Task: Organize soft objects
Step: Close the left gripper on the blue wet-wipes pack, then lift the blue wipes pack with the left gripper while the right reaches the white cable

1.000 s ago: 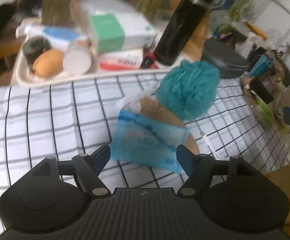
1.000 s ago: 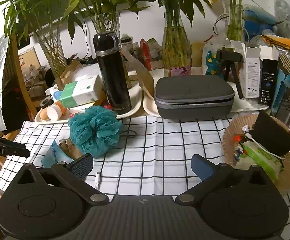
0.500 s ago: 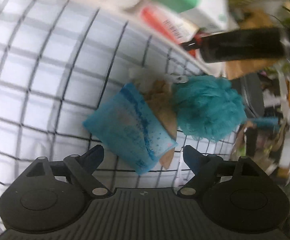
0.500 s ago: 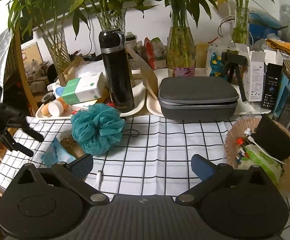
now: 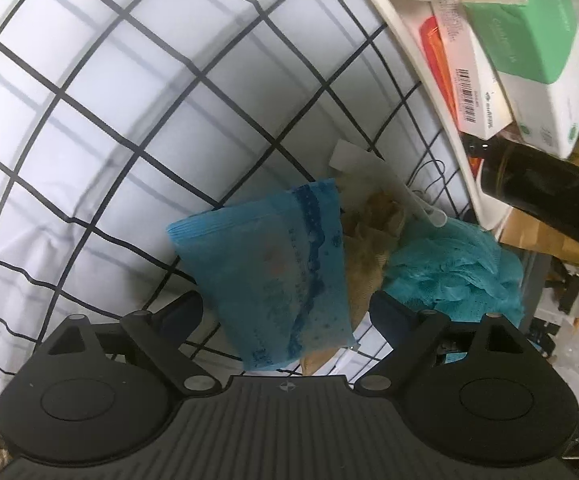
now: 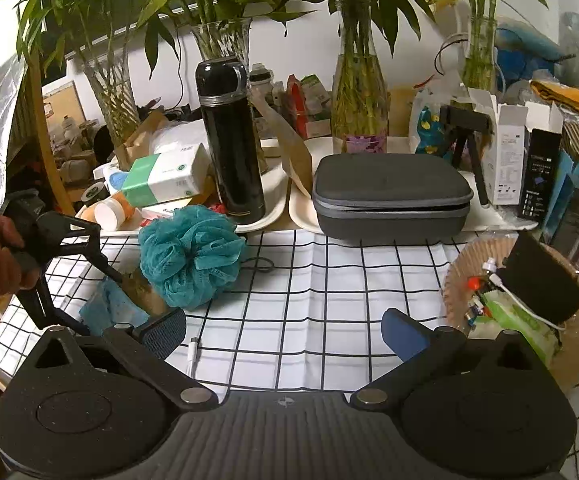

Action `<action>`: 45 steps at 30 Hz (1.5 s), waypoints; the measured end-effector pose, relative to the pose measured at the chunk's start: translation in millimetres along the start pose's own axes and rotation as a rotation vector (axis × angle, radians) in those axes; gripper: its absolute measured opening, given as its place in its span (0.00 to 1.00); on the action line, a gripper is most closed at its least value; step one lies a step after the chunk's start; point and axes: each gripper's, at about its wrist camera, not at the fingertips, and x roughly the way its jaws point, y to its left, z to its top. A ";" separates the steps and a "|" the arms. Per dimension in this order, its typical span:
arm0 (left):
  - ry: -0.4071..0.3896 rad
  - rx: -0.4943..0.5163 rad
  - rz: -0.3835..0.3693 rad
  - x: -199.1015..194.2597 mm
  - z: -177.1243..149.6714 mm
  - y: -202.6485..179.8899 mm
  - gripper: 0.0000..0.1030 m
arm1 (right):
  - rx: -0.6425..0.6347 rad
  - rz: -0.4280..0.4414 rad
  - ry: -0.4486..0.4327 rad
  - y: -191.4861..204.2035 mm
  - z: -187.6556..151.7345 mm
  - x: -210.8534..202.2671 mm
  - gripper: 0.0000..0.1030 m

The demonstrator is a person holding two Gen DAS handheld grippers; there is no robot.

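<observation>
A light blue soft packet (image 5: 277,276) lies on the checked cloth (image 5: 109,120), over a tan soft item (image 5: 369,248) and beside a teal mesh bath pouf (image 5: 457,272). My left gripper (image 5: 285,312) is open, tilted down over the packet, with one finger on either side of it. In the right wrist view the pouf (image 6: 193,254), the tan item (image 6: 143,292), the packet (image 6: 105,310) and my left gripper (image 6: 89,280) sit at the left. My right gripper (image 6: 283,334) is open and empty above the cloth (image 6: 329,300).
A white tray (image 6: 267,216) holds a black flask (image 6: 229,140), a green tissue box (image 6: 165,180) and small jars. A grey zip case (image 6: 389,196) stands behind. A woven basket (image 6: 469,272) of odds sits at the right. Vases of bamboo line the back.
My left gripper has rolled, tipped downward and closed in on the blue packet, which now lies between its fingers. The right gripper has barely moved.
</observation>
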 end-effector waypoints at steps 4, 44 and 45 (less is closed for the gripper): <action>-0.022 -0.027 0.028 -1.9 0.3 -6.0 0.87 | 0.012 0.019 0.001 0.4 1.0 -1.8 1.00; -0.316 1.012 0.485 -54.3 -93.4 -32.2 0.60 | -0.053 -0.012 0.084 8.5 0.5 29.4 1.00; -0.320 1.012 0.489 -48.9 -91.7 -30.1 0.60 | -0.052 -0.013 0.088 7.9 0.8 31.3 1.00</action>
